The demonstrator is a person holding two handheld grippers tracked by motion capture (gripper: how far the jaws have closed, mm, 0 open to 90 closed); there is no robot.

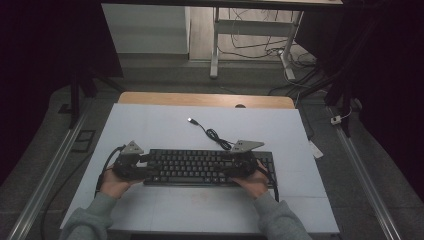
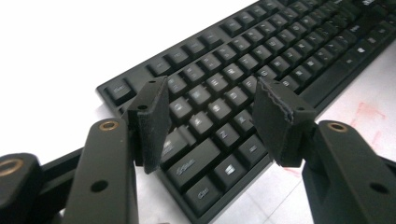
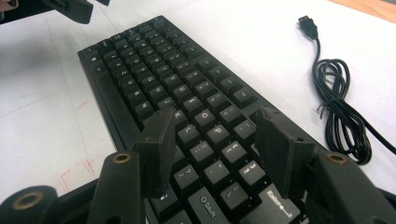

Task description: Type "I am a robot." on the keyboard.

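A black keyboard (image 1: 207, 167) lies flat near the front middle of the white table (image 1: 165, 127), its long side running left to right. Its keys are dark with pale legends. Its black cable (image 1: 216, 136) runs off the back edge in a loose coil and ends in a USB plug (image 1: 191, 120) lying on the table behind the keyboard.

The left gripper (image 2: 212, 114) sits over the keyboard's left end. Its fingers (image 2: 152, 119) are spread wide, with the lower-left keys visible in the gap between them; they pinch nothing, and the frames do not show whether they touch the keys.

The right gripper (image 3: 212, 147) sits over the keyboard's right end. Its fingers (image 3: 275, 147) are likewise spread wide above the keys near Shift and Enter, gripping nothing. The coiled cable lies on the table beside the right gripper, well clear of it
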